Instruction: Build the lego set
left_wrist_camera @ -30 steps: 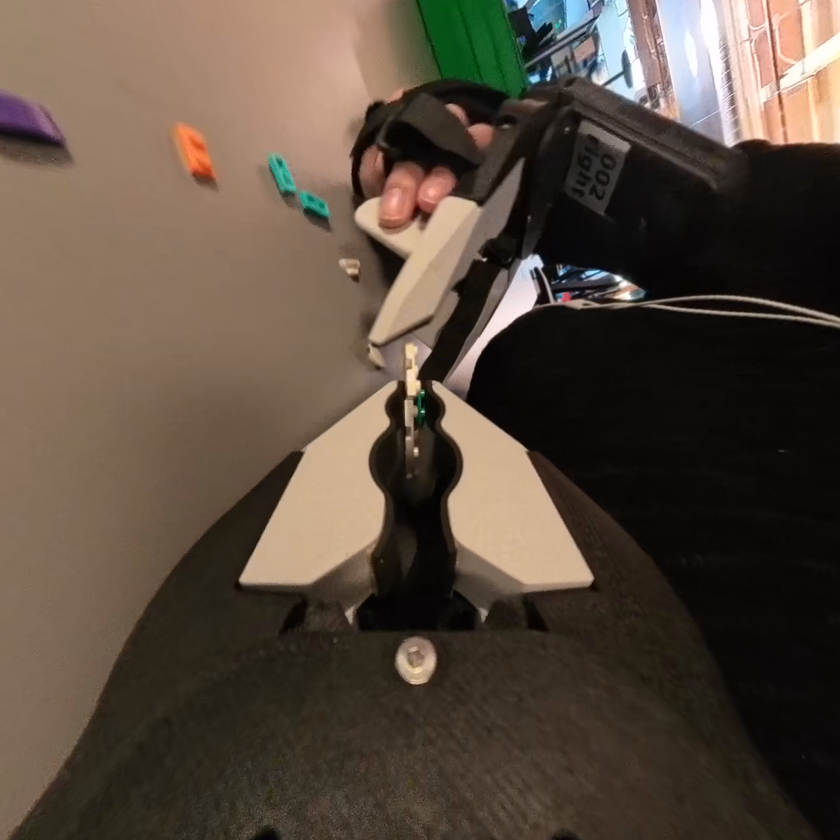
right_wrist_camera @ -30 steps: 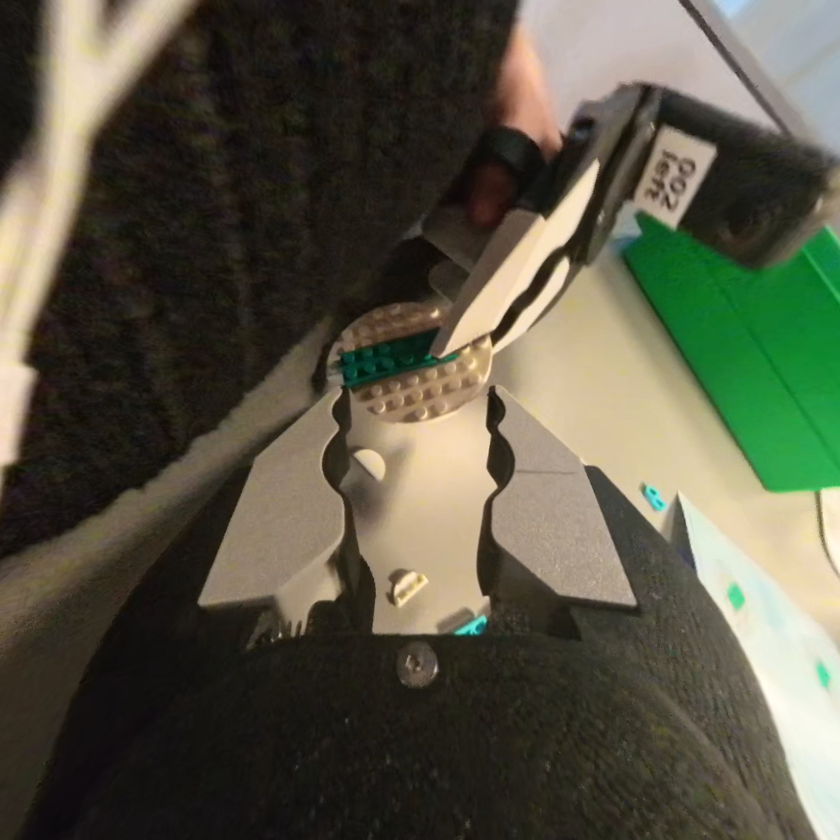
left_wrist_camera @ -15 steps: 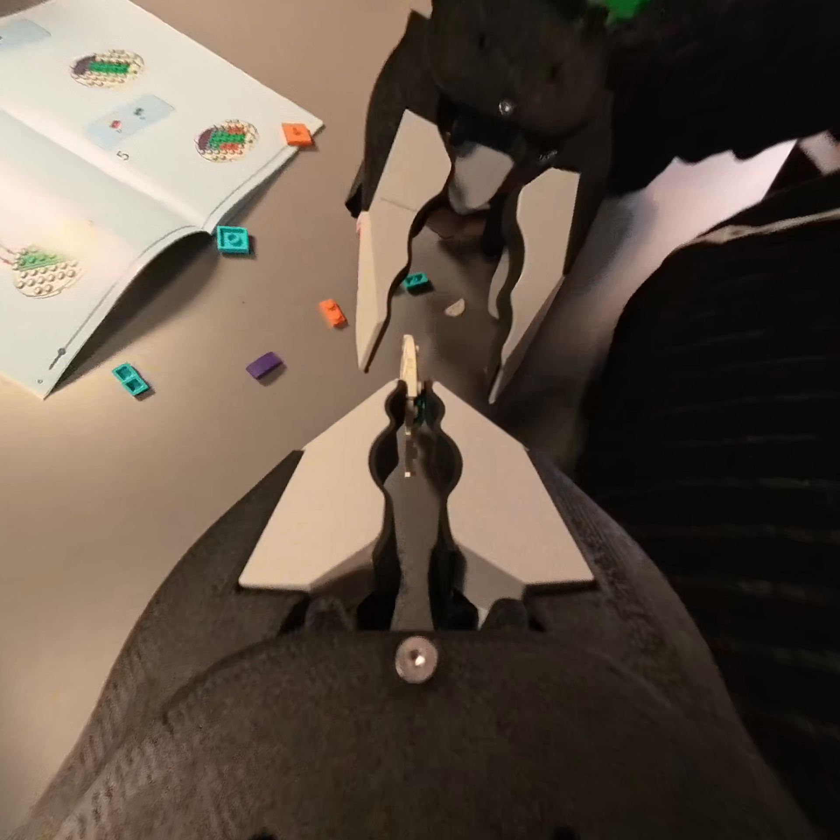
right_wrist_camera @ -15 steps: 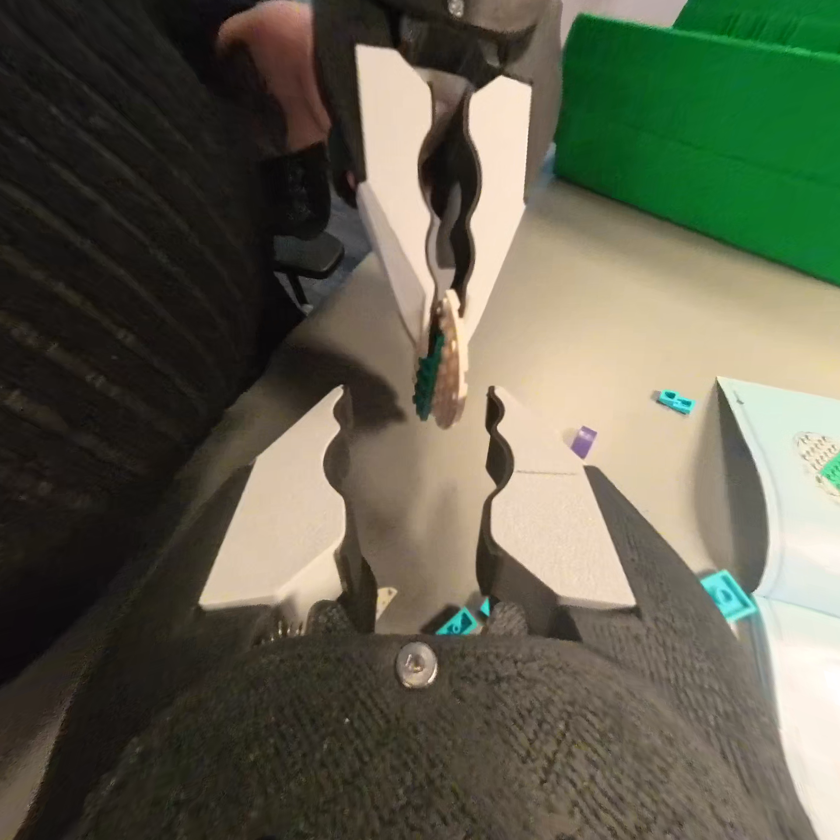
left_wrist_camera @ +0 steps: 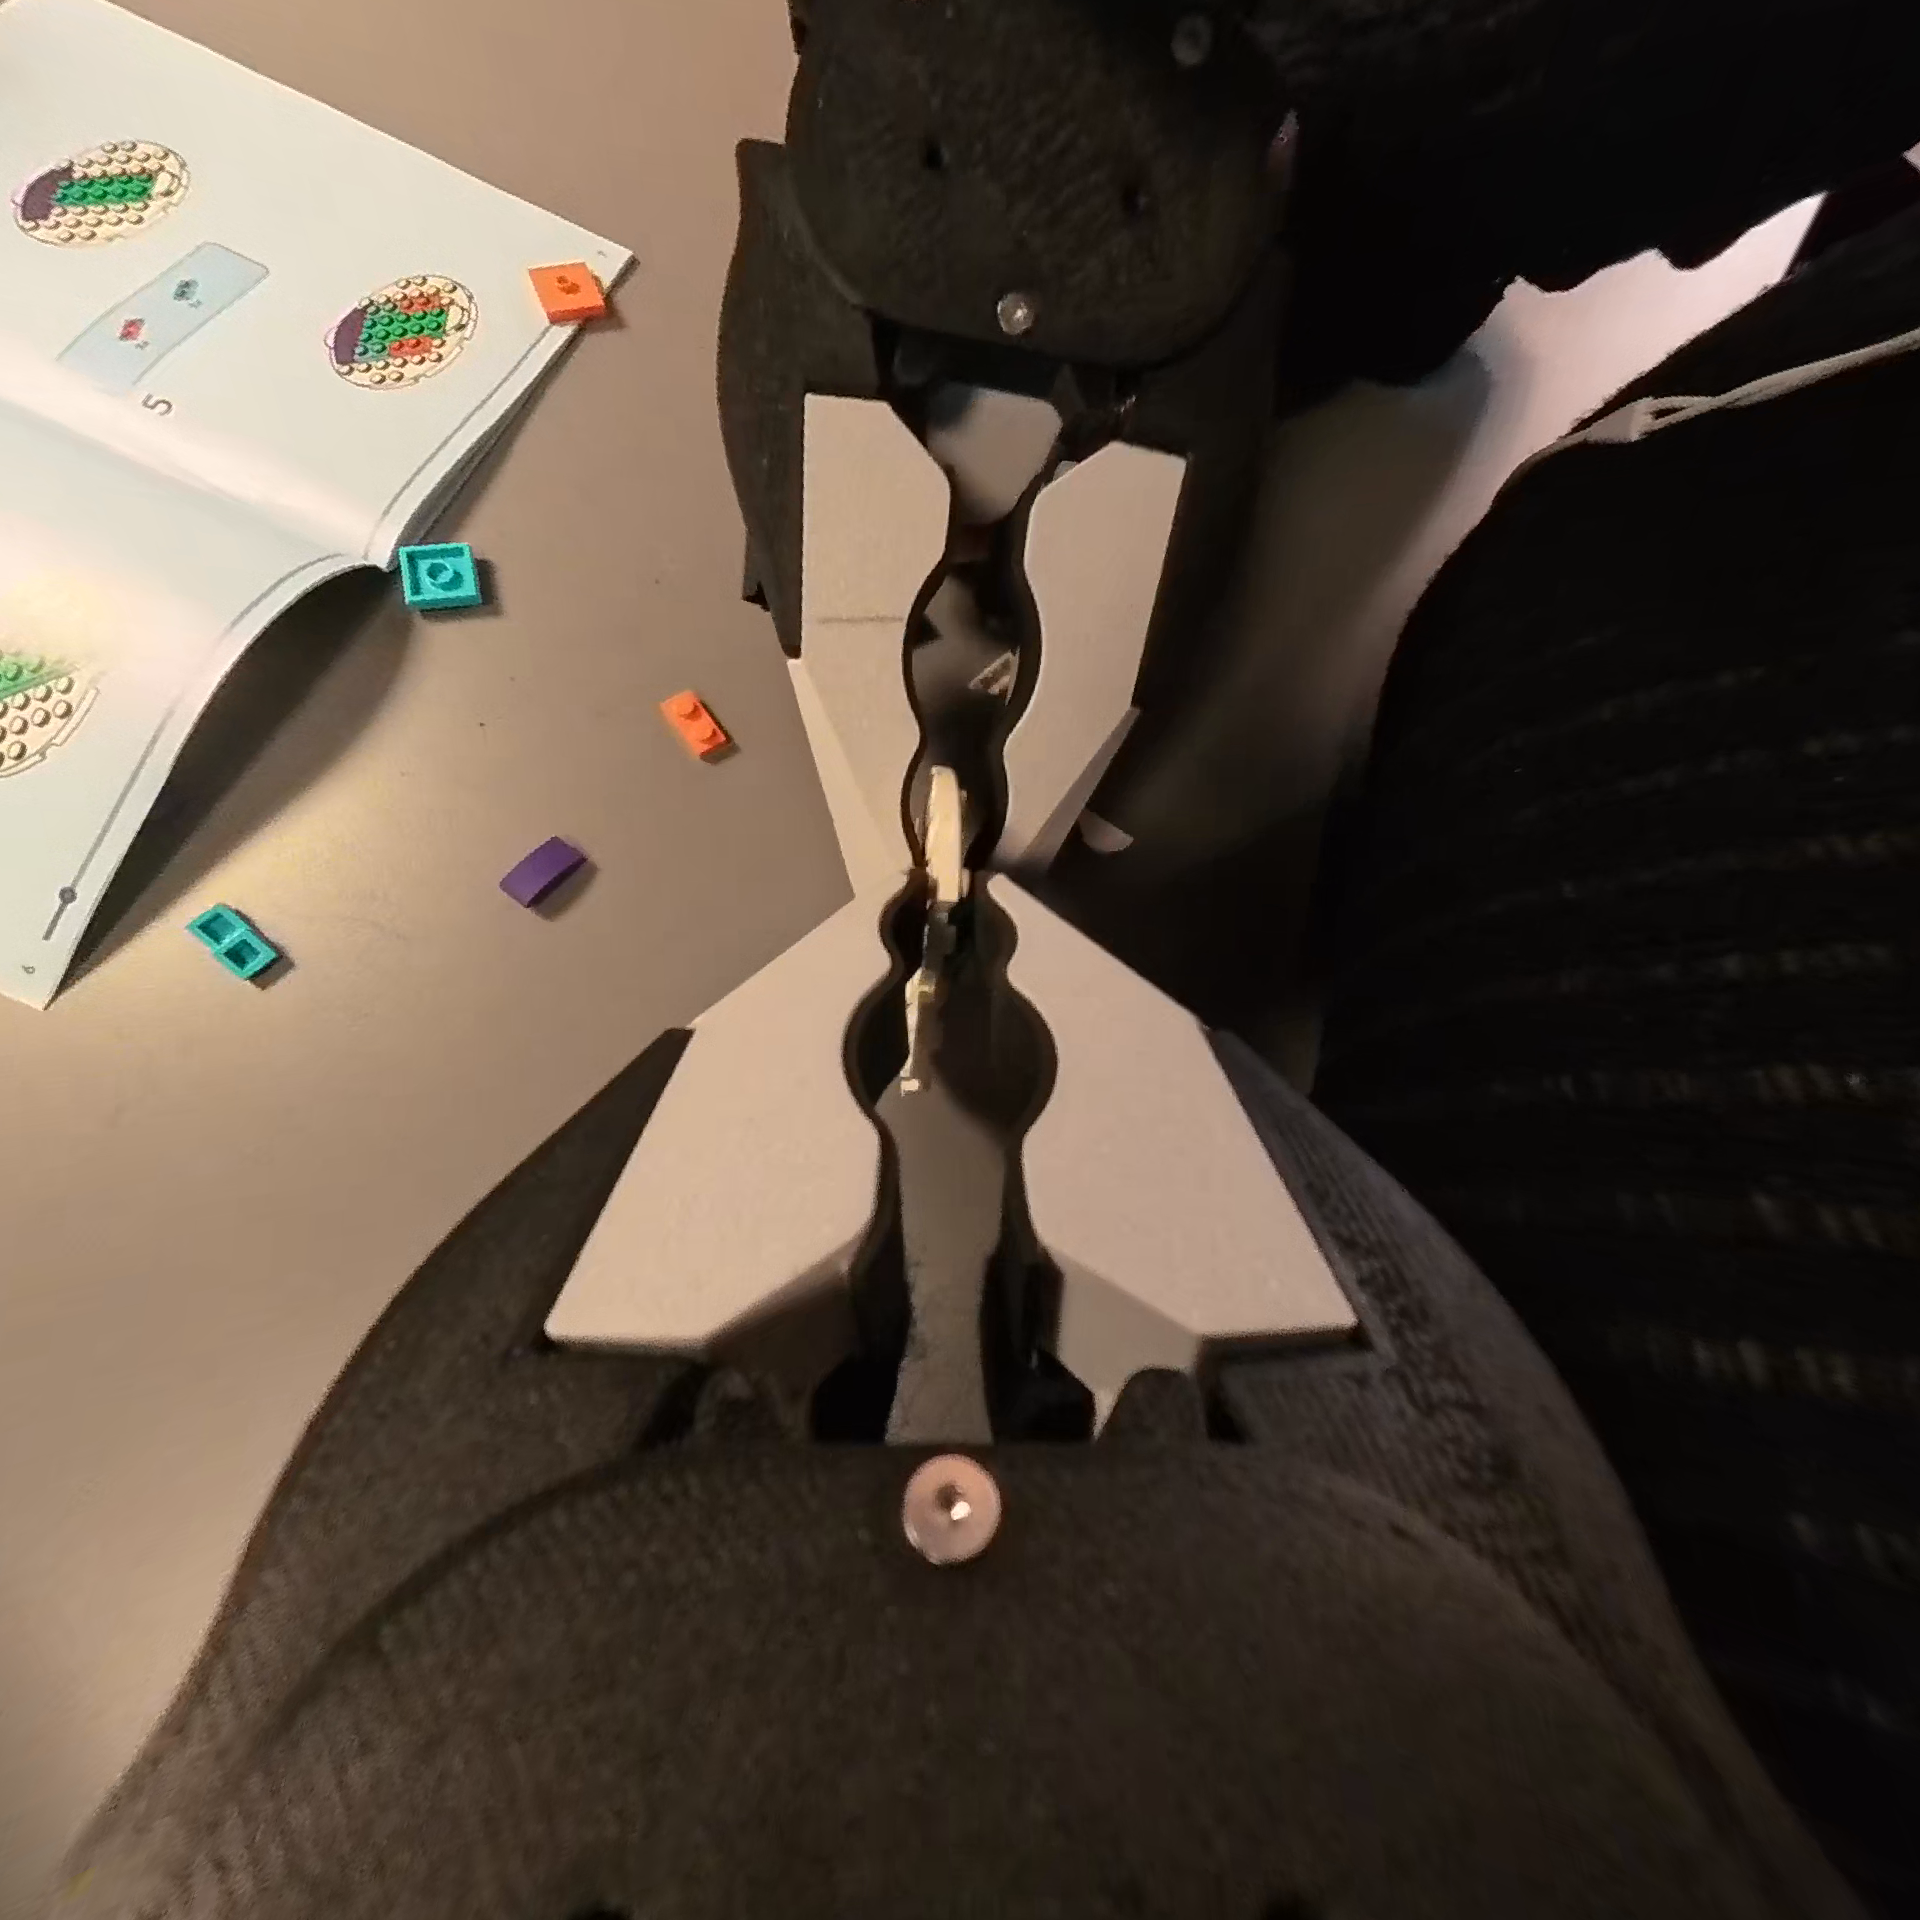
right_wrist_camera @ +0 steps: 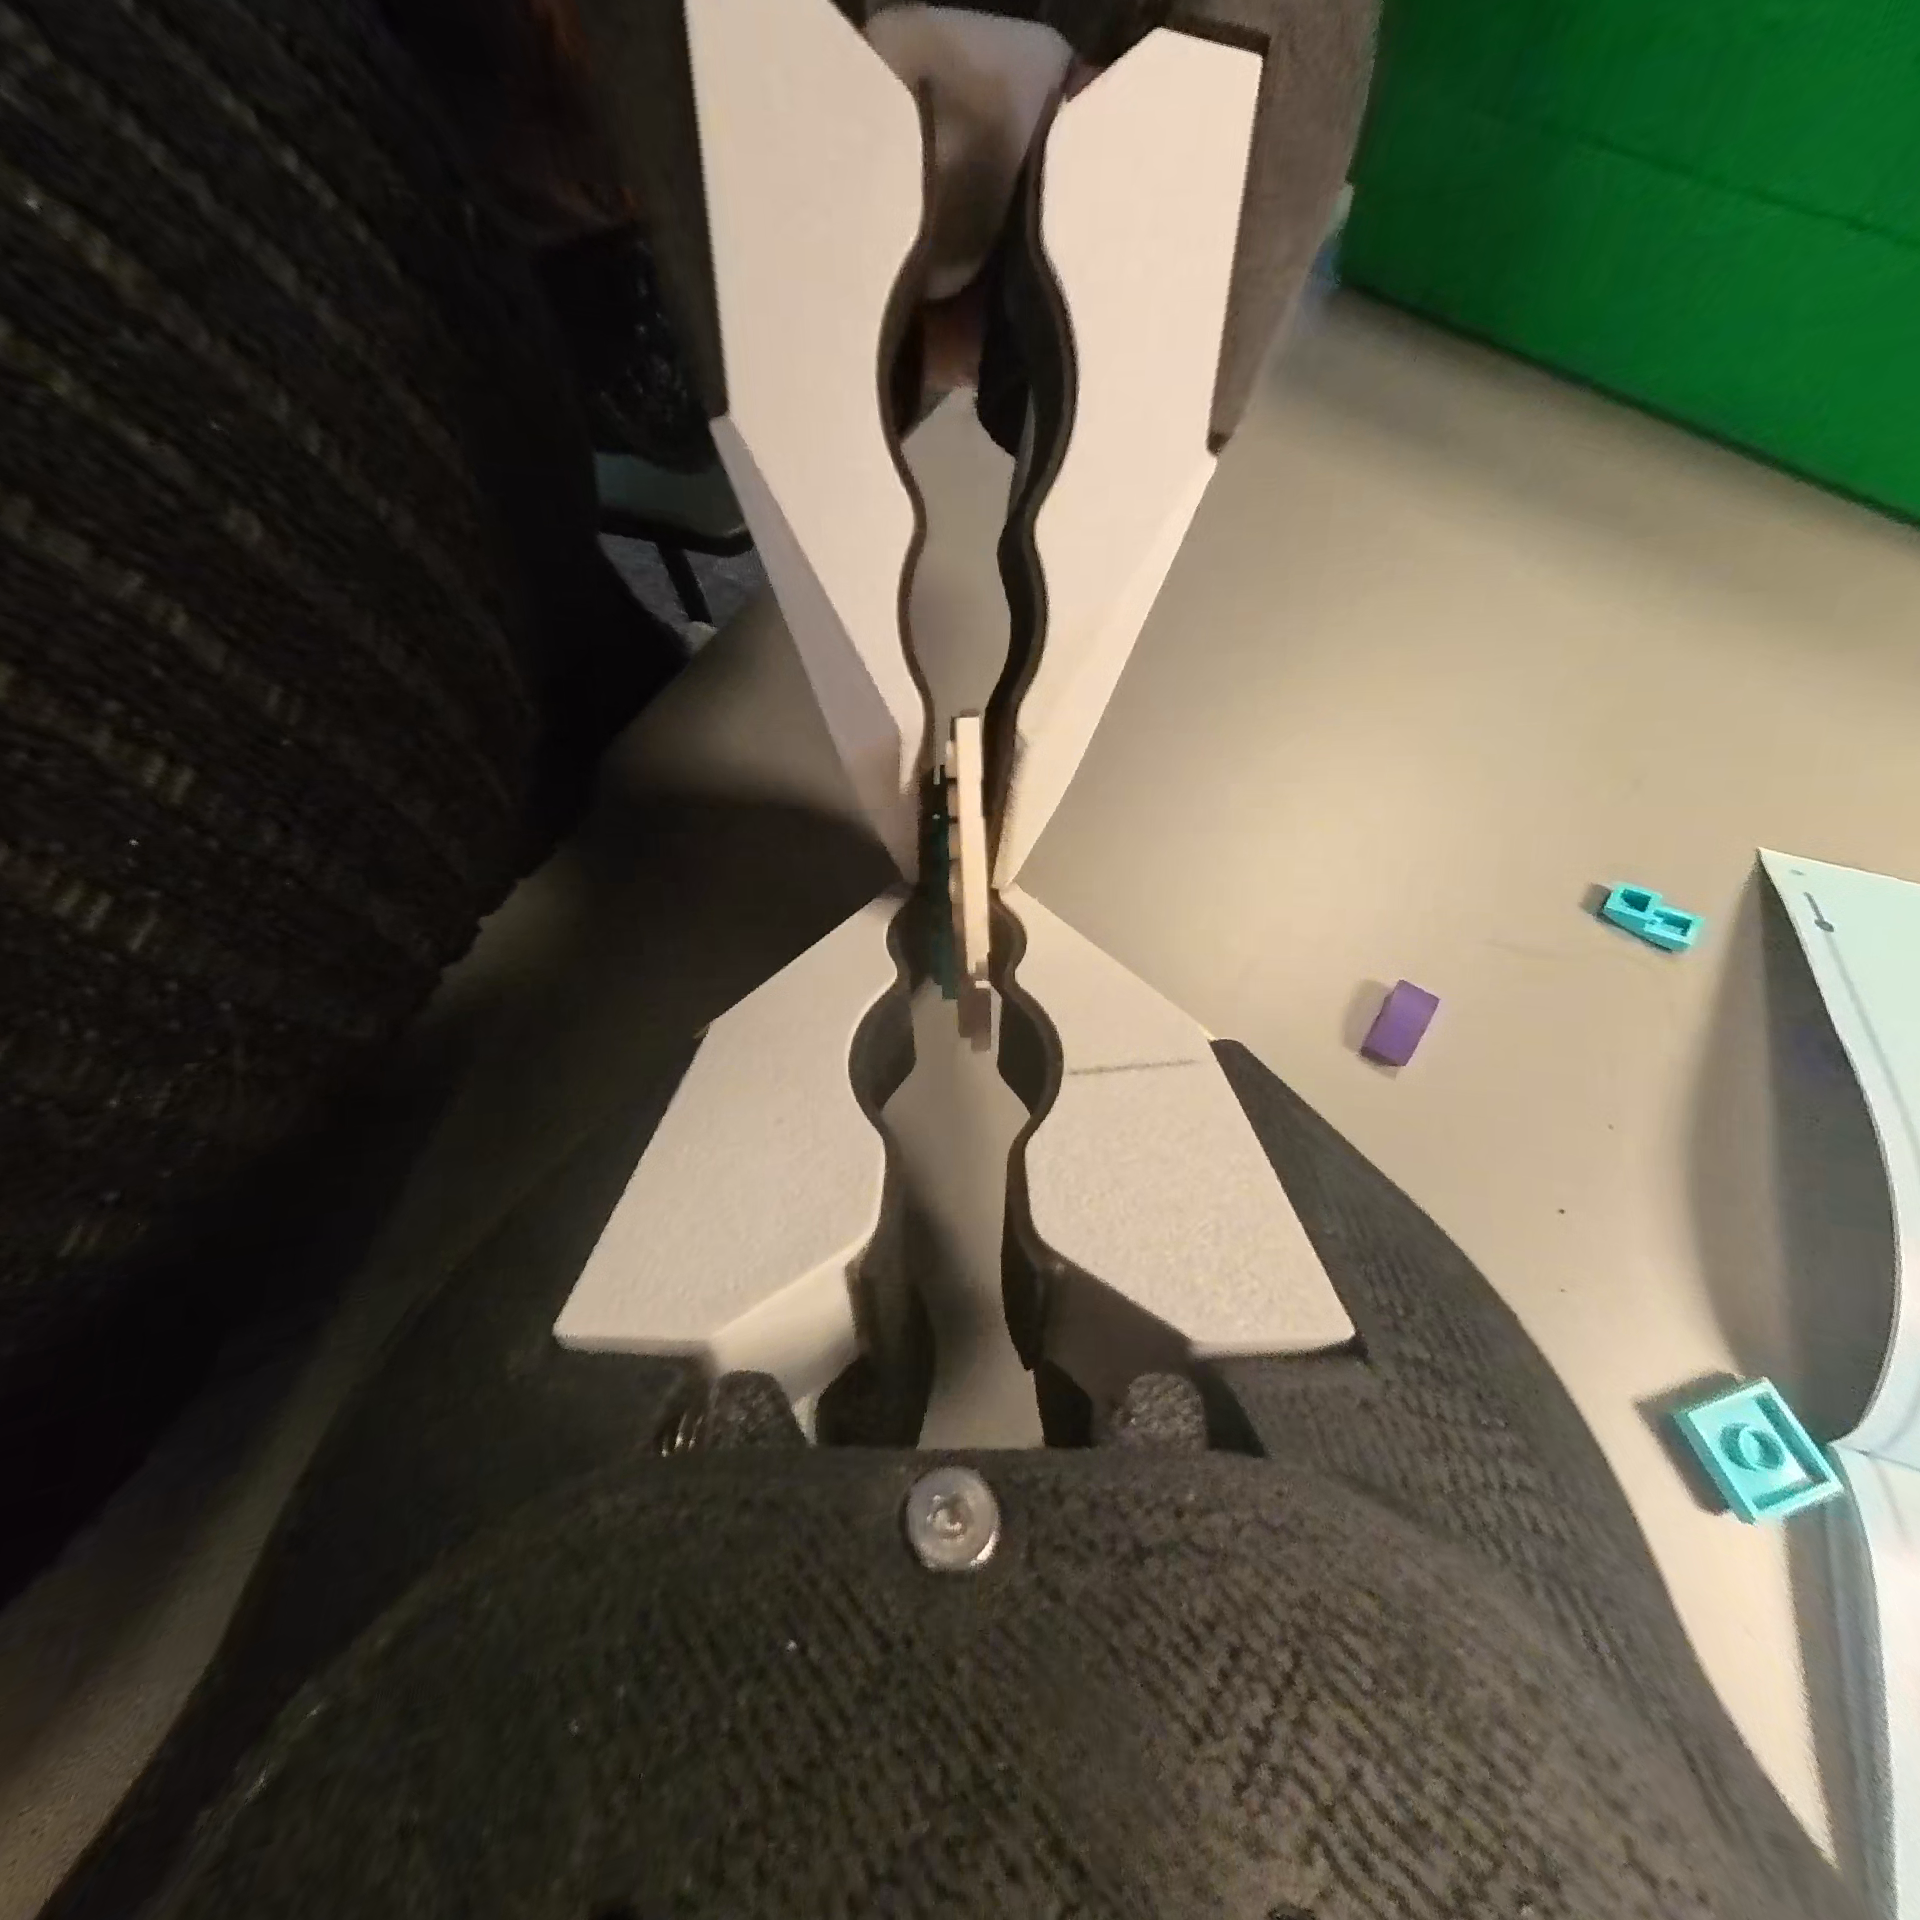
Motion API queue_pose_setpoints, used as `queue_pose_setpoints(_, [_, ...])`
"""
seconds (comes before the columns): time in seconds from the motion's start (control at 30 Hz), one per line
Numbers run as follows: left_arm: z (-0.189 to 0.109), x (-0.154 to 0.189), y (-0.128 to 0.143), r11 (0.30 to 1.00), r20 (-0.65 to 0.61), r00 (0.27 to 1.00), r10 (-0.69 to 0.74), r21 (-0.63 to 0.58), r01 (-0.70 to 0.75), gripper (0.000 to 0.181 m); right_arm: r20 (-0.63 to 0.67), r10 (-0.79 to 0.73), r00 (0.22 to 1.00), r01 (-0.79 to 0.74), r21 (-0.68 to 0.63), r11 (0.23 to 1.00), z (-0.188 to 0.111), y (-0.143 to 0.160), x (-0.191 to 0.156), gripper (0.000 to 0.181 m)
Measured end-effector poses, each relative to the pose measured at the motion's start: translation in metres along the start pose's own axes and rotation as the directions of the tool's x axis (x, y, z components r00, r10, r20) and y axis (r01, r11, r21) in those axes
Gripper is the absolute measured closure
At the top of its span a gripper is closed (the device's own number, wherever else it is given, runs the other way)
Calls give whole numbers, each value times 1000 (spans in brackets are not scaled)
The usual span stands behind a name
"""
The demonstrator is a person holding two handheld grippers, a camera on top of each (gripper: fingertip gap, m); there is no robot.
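Booklet: an open instruction booklet [left_wrist_camera: 208,436] lies at the far left of the left wrist view, its pages printed with drawings of a round studded build.
Loose pieces, left wrist view: an orange square tile [left_wrist_camera: 565,292] sits on the booklet's corner; a teal square plate [left_wrist_camera: 442,576] touches the page edge; a teal two-stud plate [left_wrist_camera: 234,941], a purple curved tile [left_wrist_camera: 542,872] and an orange two-stud plate [left_wrist_camera: 697,723] lie apart on the grey surface [left_wrist_camera: 312,1195].
Round plate: the tan round plate [left_wrist_camera: 940,852], seen edge-on and upright, is held above the surface between both tools; in the right wrist view a dark green strip [right_wrist_camera: 940,914] shows on its left face.
Left hand-held gripper [left_wrist_camera: 945,904]: nearly closed, fingertips pinching the plate's near edge.
Right hand-held gripper [right_wrist_camera: 951,904]: nearly closed, fingertips clamped on the same plate from the opposite side, tip to tip with the left one.
Loose pieces, right wrist view: the purple curved tile [right_wrist_camera: 1401,1021], the teal two-stud plate [right_wrist_camera: 1652,915] and the teal square plate [right_wrist_camera: 1756,1463] lie right of the fingers, near the booklet [right_wrist_camera: 1849,1143].
Background: a green panel [right_wrist_camera: 1662,260] stands at the upper right.
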State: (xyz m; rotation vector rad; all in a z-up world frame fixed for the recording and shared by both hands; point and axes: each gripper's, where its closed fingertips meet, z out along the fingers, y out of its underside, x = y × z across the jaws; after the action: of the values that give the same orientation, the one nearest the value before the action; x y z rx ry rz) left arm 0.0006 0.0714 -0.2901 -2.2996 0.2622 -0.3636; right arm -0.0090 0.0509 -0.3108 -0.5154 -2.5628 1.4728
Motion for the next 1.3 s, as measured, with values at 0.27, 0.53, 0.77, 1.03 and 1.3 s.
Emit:
queue_pose_setpoints(0.27, [1,1,8,995,-27,995,-97,28,98,144,20,10,1000,-10,0,1000,-2,1,0,173])
queue_pose_setpoints(0.53, [5,-1,7,973,-83,987,-141,174,154,162,37,12,999,-13,1,1000,-3,2,-2,173])
queue_pose_setpoints(0.77, [5,-1,7,975,-76,989,-123,177,135,173,52,36,998,-36,-4,999,-5,4,-3,171])
queue_pose_setpoints(1.03, [6,2,7,985,-79,993,-90,143,101,173,76,52,996,-57,60,997,-19,1,-4,167])
queue_pose_setpoints(1.3, [8,5,6,985,-63,997,-36,166,46,173,65,34,997,-40,88,995,-26,1,-5,178])
